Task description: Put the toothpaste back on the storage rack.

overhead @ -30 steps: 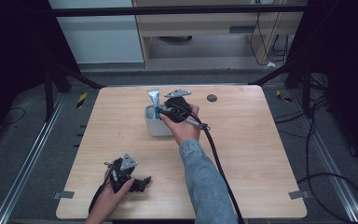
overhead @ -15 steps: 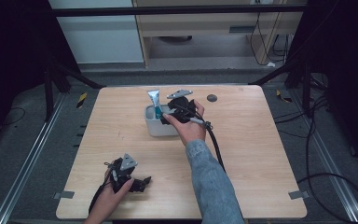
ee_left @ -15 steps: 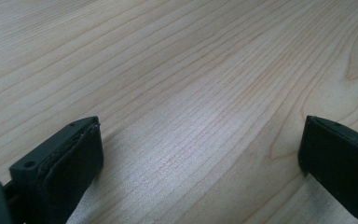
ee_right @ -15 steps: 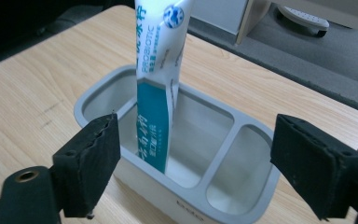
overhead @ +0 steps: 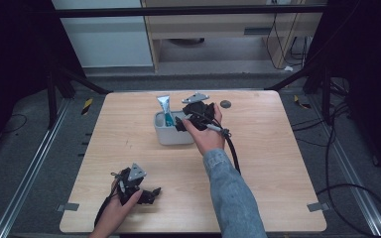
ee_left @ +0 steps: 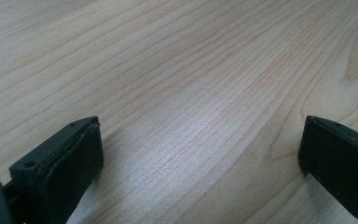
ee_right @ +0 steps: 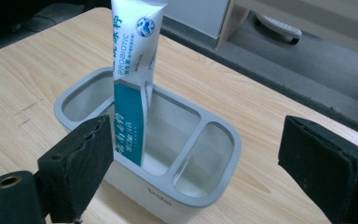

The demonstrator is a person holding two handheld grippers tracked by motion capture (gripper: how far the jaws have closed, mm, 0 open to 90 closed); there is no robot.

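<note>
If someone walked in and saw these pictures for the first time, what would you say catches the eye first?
Probably the white and teal toothpaste tube, standing tilted in the middle compartment of the grey holder near the table's far edge. The right hand-held gripper hovers beside it, jaws wide open, while the left hand-held gripper rests open near the front edge of the wooden table.

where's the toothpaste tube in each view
High view: the toothpaste tube stands in the grey holder at table centre-top, beside the right gripper.
Right gripper view: upper left, upright in the holder's middle compartment.
Left gripper view: bare table between the jaws.
Shared landmark: the grey holder.
</note>
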